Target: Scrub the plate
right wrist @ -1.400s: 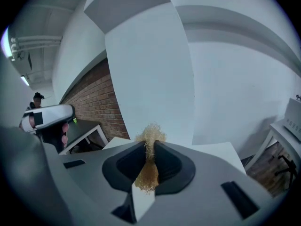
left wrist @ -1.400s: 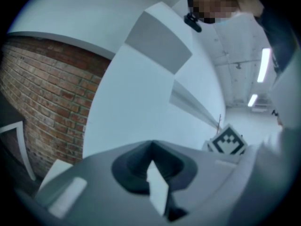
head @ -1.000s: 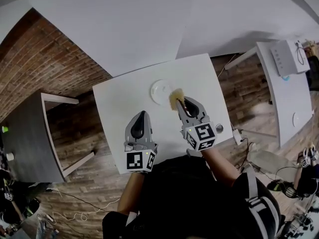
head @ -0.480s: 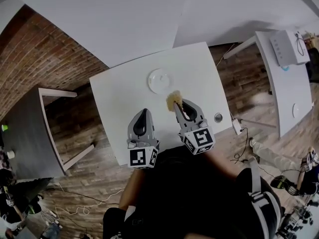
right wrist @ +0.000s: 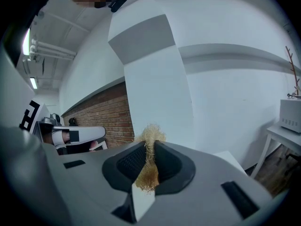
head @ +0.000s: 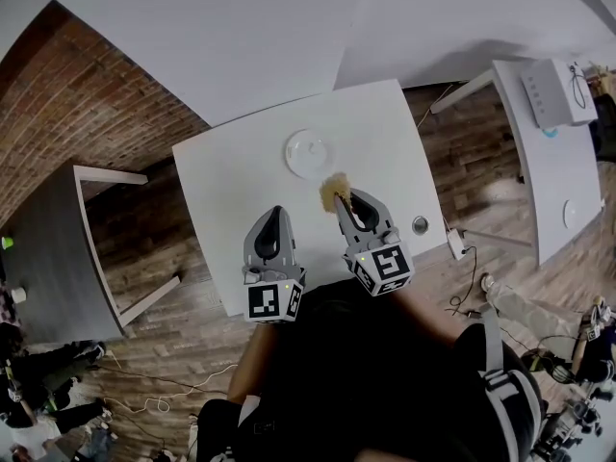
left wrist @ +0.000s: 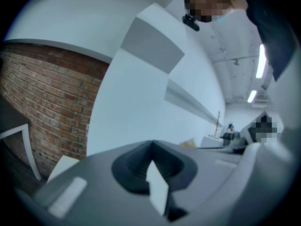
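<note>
Nearest the person, the left gripper (head: pixel 273 216) hangs over the near edge of the white table (head: pixel 226 186), its jaws pressed together with nothing between them; bare tabletop runs ahead of it and out to its left as far as the table's edge. Just to its right, the right gripper (head: pixel 346 199) has its jaws clamped on a tuft of yellow fibrous scrubber (head: pixel 333 190), which sticks out past the tips. A small round metal object (head: pixel 420 224) sits to that gripper's right, near the table's right edge. The plate (head: pixel 309 153) lies flat ahead and slightly left of the scrubber, just beyond it, with open table between the plate and the far edge.
</note>
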The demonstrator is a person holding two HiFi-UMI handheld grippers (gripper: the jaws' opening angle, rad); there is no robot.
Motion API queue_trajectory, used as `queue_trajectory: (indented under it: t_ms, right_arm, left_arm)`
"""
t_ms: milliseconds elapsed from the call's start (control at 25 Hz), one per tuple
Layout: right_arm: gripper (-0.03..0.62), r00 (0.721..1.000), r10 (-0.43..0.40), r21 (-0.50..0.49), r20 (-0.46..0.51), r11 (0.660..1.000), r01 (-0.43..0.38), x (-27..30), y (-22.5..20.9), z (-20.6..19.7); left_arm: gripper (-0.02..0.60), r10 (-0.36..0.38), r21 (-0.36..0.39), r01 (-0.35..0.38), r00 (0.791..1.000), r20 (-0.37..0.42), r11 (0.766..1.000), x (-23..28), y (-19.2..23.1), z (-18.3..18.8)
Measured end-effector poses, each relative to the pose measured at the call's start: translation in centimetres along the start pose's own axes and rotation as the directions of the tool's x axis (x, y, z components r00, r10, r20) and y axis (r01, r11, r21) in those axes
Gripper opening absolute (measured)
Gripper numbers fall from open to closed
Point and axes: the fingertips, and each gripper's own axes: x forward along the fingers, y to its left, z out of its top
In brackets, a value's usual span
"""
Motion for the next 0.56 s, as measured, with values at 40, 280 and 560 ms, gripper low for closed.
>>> queue_trajectory:
  t_ms: [40,280,560]
  right_arm:
    - [0.049,1.0,0.0,0.0,-0.001,1.0,0.0,-0.03,0.04,-0.02]
    - [0.05,1.0,0.004,-0.003,-0.006,1.0,-0.004,-0.18,0.09,-0.11]
    - [0.05,1.0,0.01,-0.002,-0.013,1.0,-0.01,-0.5,0.2,-0.2]
  left_arm:
    - [0.003,0.001,0.0,-0.001,1.0,0.0,1.0,-0.03,0.02,0.01]
    - [0.003,0.001,-0.002,-0.001,1.0,0.0,1.0,-0.12,-0.07,0.02]
    - [0.003,-0.005,-0.003,0.005,1.0,-0.003,1.0,-0.25,-0.52,0.02]
